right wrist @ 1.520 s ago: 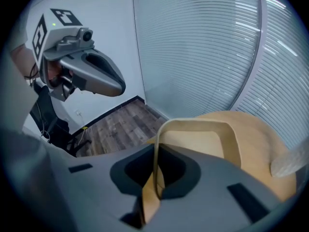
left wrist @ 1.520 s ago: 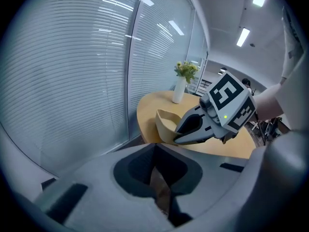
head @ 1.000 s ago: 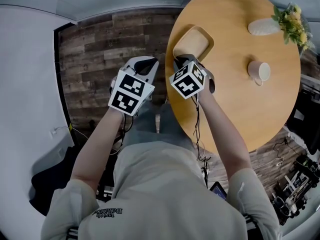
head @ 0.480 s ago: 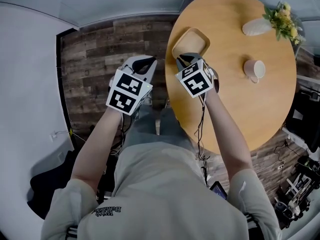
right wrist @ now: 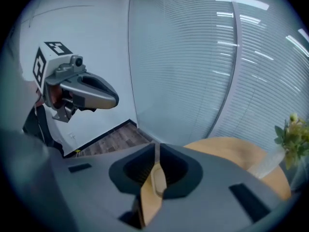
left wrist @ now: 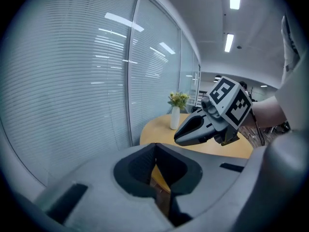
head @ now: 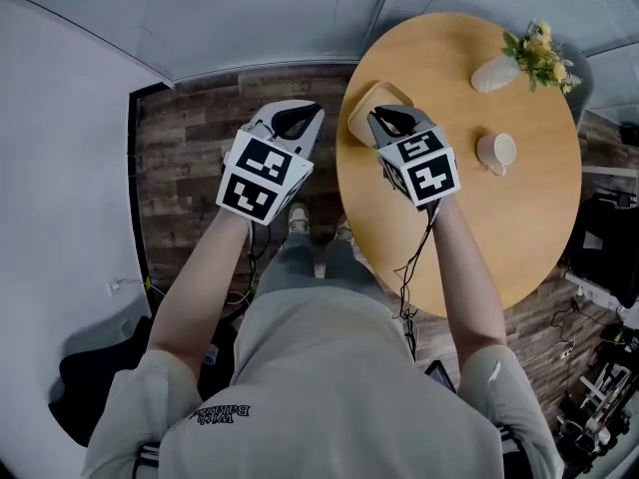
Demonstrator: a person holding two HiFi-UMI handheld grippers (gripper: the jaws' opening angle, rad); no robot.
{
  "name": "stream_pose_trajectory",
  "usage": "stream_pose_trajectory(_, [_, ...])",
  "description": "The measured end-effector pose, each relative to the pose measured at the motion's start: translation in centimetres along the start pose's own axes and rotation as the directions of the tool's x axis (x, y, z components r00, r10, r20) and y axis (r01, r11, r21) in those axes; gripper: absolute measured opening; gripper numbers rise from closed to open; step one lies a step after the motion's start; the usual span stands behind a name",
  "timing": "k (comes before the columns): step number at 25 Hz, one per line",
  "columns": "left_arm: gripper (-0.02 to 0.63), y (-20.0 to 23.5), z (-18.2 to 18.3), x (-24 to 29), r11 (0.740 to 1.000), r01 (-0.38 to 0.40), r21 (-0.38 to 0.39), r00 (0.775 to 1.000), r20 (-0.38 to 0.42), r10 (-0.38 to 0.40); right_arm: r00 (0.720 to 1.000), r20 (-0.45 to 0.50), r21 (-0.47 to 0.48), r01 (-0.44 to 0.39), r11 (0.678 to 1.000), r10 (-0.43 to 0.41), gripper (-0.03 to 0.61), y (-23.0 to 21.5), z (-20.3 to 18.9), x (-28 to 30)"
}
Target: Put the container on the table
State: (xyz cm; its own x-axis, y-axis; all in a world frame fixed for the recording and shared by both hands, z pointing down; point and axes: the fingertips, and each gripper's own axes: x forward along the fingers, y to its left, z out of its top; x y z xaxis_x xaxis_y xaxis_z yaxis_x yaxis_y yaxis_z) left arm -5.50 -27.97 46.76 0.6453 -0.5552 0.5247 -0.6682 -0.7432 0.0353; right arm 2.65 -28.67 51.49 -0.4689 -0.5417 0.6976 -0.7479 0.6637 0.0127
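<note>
The container (head: 365, 106) is a shallow wooden tray with rounded corners, over the left part of the round wooden table (head: 499, 228). My right gripper (head: 392, 120) is shut on its near rim. In the right gripper view the wood (right wrist: 153, 187) shows edge-on between the closed jaws of that gripper (right wrist: 157, 159). I cannot tell whether the tray rests on the tabletop. My left gripper (head: 291, 119) hangs over the floor left of the table, shut, with nothing in it (left wrist: 155, 163). Each gripper shows in the other's view: the right gripper (left wrist: 193, 129) and the left gripper (right wrist: 96, 94).
A white vase (head: 494, 74) with yellow flowers (head: 539, 48) stands at the table's far side, and a pale mug (head: 496, 152) sits right of the gripper. Dark plank floor (head: 190, 158) lies to the left, and a wall of blinds (left wrist: 72, 81) stands beyond.
The head view has shifted. The right gripper's cube has swung right and now covers more of the tray. The left gripper has kept its place beside the table.
</note>
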Motion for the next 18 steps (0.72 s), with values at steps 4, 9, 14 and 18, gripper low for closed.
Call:
stream_pose_trajectory(4, [0.021,0.1,3.6,-1.9,0.999,-0.023,0.034,0.997,0.069,0.020,0.986,0.156,0.014,0.057,0.998,-0.058,0.034,-0.5,4.2,-4.0])
stream_pose_trajectory(9, [0.021,-0.8,7.1,-4.9,0.996,-0.037,0.075,0.989,0.146,0.026,0.936,0.323,0.030,0.139,0.990,-0.142,0.034,-0.8,8.6,-10.2])
stream_pose_trajectory(14, [0.021,-2.0,11.8,-7.9,0.981,-0.079,0.175,0.967,0.252,0.033,0.875,0.453,0.030,0.180,0.983,-0.174,0.034,-0.4,12.1,-16.4])
stream_pose_trajectory(18, [0.021,-3.3,14.9,-10.5,0.972,-0.092,0.214,0.941,0.337,0.014,0.814,0.543,0.023,0.233,0.972,-0.208,0.034,0.7,14.1,-21.0])
